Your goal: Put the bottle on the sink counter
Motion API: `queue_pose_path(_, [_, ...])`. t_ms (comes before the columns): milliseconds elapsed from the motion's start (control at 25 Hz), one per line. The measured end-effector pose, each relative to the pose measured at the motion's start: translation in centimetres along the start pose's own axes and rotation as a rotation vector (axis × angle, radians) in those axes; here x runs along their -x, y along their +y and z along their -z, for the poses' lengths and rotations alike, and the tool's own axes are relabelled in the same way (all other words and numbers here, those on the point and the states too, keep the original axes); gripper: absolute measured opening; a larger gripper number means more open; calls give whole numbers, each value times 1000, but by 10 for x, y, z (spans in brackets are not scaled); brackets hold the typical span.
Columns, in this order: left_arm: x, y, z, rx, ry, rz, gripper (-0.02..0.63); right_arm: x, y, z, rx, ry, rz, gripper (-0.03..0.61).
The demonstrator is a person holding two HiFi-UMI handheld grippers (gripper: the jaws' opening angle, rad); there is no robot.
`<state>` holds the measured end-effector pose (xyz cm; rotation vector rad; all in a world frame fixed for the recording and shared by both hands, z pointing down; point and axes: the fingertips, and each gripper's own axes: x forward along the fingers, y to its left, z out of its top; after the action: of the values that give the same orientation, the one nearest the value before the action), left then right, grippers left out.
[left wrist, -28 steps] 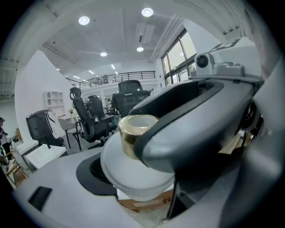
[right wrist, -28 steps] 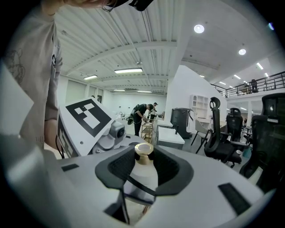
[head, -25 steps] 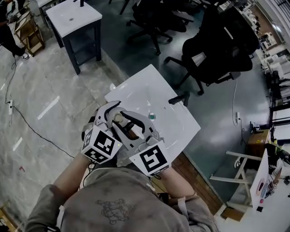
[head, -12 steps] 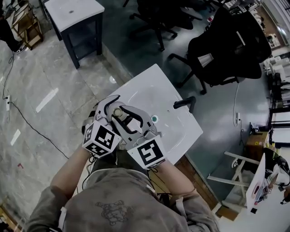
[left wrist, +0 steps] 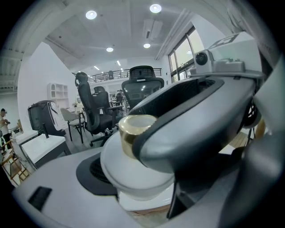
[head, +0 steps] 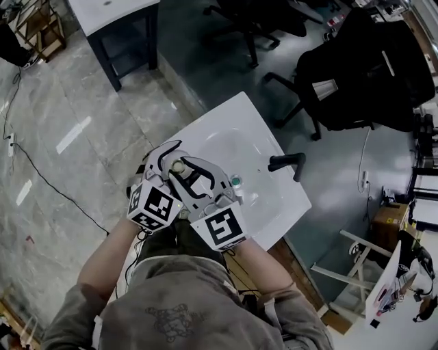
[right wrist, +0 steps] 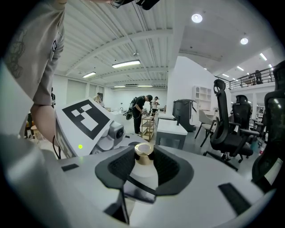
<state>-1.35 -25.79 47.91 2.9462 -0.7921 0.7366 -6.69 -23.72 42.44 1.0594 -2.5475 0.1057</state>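
Note:
A white bottle with a gold cap (head: 179, 165) is held upright over the near left part of the white sink counter (head: 226, 119). My right gripper (head: 195, 179) is shut on the bottle (right wrist: 144, 171), its dark pads pressing on both sides just below the cap. My left gripper (head: 166, 158) crowds in from the left. The bottle's shoulder (left wrist: 133, 167) lies against its lower pad, and the right gripper's jaw crosses in front, hiding the other side. The sink has a round drain (head: 236, 181) and a black tap (head: 287, 163).
Black office chairs (head: 363, 68) stand beyond the sink. A dark-legged white table (head: 116, 14) is at the far left, and cables trail over the stone floor. In the right gripper view, people stand by a cart (right wrist: 147, 122) in the distance.
Both grippers and the bottle have stayed together and moved slightly farther over the sink counter. The grip looks unchanged.

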Motion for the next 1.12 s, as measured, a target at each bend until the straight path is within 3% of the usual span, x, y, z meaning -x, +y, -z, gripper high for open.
queue_pose_path(280, [-35, 12, 28, -60, 28, -22, 325, -22, -20, 35, -12, 32, -21, 133])
queue_pose_path(1120, [-86, 13, 113, -22, 82, 3, 325, -69, -27, 121, -56, 121, -74, 137])
